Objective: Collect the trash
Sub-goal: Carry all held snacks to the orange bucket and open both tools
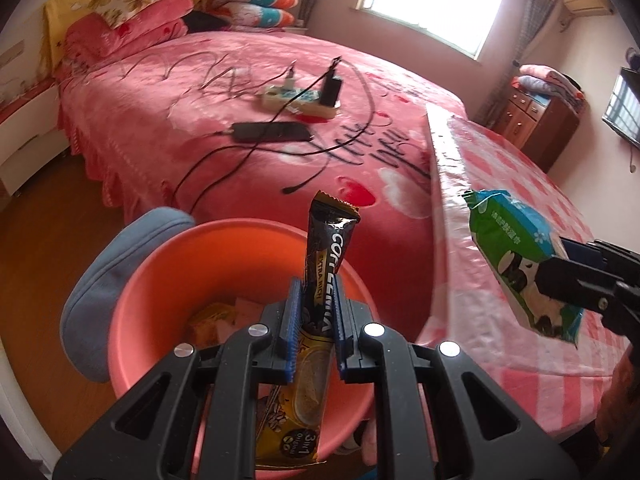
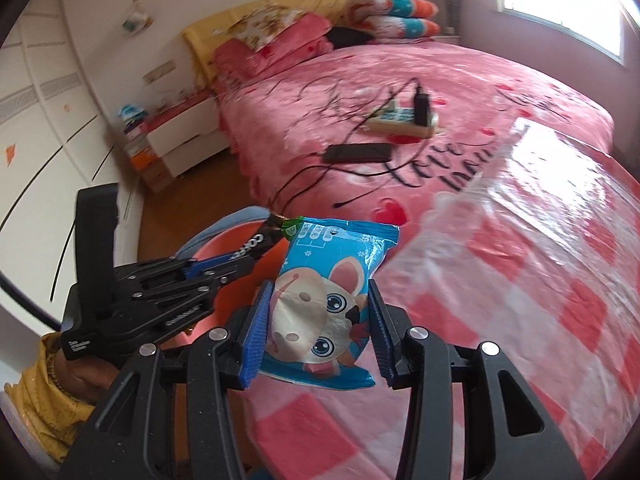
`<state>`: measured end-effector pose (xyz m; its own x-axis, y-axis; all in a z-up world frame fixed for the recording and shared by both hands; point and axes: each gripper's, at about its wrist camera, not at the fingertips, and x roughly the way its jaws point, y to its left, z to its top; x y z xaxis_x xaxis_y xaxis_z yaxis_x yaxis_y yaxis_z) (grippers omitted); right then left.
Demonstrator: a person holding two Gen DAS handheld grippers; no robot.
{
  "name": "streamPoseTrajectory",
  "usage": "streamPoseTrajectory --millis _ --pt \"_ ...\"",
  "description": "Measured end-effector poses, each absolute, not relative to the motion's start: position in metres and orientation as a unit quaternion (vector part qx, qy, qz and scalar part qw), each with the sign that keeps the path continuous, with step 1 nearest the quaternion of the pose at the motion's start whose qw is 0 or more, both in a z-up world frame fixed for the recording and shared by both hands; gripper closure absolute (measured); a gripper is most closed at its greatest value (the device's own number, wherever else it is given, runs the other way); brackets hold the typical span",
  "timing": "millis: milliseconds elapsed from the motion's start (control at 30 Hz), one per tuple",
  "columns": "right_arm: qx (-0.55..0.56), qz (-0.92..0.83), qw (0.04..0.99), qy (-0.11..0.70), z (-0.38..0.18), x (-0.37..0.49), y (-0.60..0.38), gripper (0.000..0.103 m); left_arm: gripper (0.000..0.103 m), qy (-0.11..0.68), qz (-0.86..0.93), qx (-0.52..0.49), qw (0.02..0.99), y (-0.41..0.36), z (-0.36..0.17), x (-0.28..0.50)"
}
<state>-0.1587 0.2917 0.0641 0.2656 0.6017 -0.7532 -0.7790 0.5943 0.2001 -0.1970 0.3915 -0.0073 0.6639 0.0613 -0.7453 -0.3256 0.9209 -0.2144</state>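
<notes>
Bedroom, pink bed behind checked counter (image 2: 560,280): your left gripper (image 1: 316,320) is clamping the coffee sachet (image 1: 326,256) above the orange bin (image 1: 168,280); your right gripper (image 2: 318,320) is pinching the wipes packet (image 2: 332,280) beside it. Risk: releasing early, packet missing the bin.

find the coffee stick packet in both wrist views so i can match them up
Left wrist view: the coffee stick packet stands upright at bottom centre, clamped in the left gripper above the orange bin.
Right wrist view: only its dark top end shows at centre left, sticking out of the left gripper, beside the blue wipes pack.
Shared landmark: the power strip on the pink bed.
</notes>
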Motion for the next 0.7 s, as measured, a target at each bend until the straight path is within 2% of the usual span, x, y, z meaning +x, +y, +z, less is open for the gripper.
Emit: streamPoseTrajectory --millis 600,700 --pt "-0.153 0.474 0.746 0.443 0.030 -0.174 0.359 0.056 0.087 0.426 0.152 -0.201 0.869 0.431 -0.052 -0.210" --pt "-0.153 0.477 0.739 0.450 0.025 -0.175 0.364 0.054 0.086 0.431 0.155 -0.206 0.865 0.434 -0.057 -0.211"
